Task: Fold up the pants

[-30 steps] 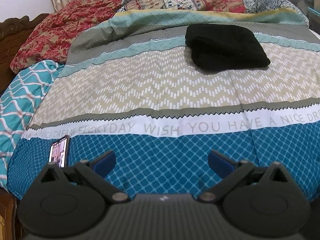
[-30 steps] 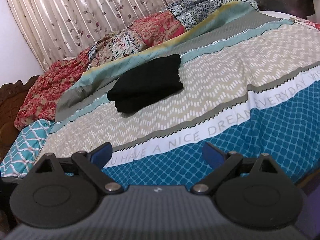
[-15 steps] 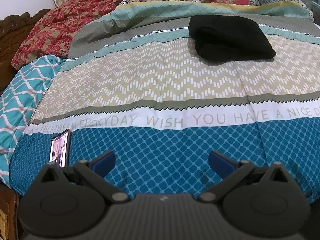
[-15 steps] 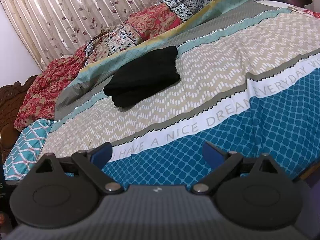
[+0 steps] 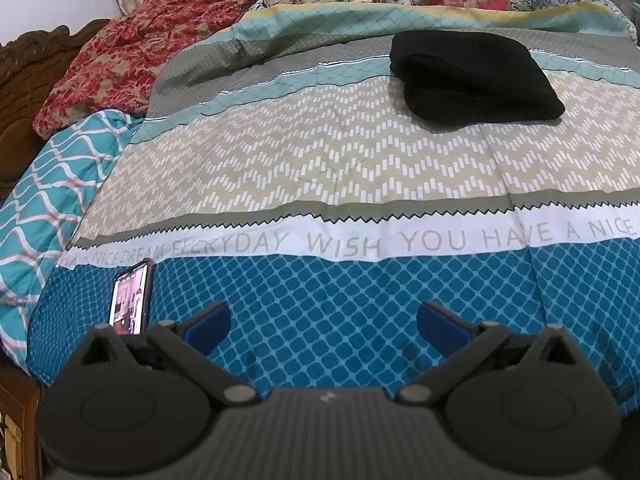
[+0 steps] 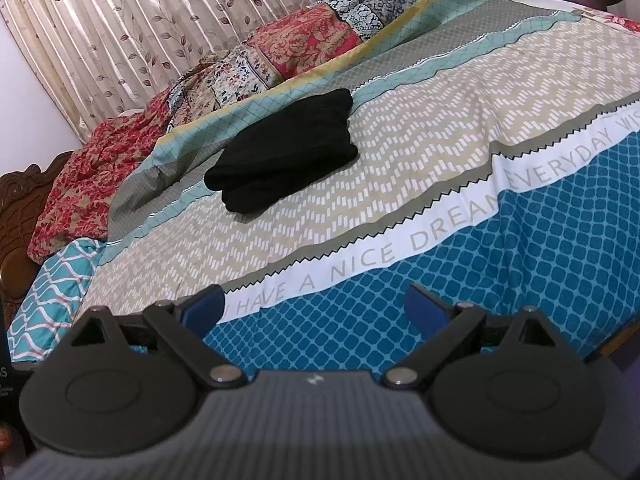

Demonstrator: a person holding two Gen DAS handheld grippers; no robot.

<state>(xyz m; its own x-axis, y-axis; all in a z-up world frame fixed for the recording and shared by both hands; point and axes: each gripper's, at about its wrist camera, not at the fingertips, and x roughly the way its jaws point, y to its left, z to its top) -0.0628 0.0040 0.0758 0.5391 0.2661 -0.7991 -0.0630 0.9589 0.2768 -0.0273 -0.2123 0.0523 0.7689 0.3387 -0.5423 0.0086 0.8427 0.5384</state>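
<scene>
The black fabric pants point(image 5: 476, 76), folded into a compact bundle, are laid on the beige zigzag band of the patterned bedspread point(image 5: 320, 160), well apart from both tongs. The left tongs point(image 5: 323, 322) and right tongs point(image 6: 314, 310) are held wide, empty, over the blue-checked edge.

Both wrist views look low across the bed point(image 5: 320, 168) from its near edge, sharing the folded pants point(image 6: 288, 152).

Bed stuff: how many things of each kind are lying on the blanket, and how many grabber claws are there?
Black folded pants: 1
Phone: 1
Grippers, both open: 2, the left gripper and the right gripper
Total: 4
</scene>
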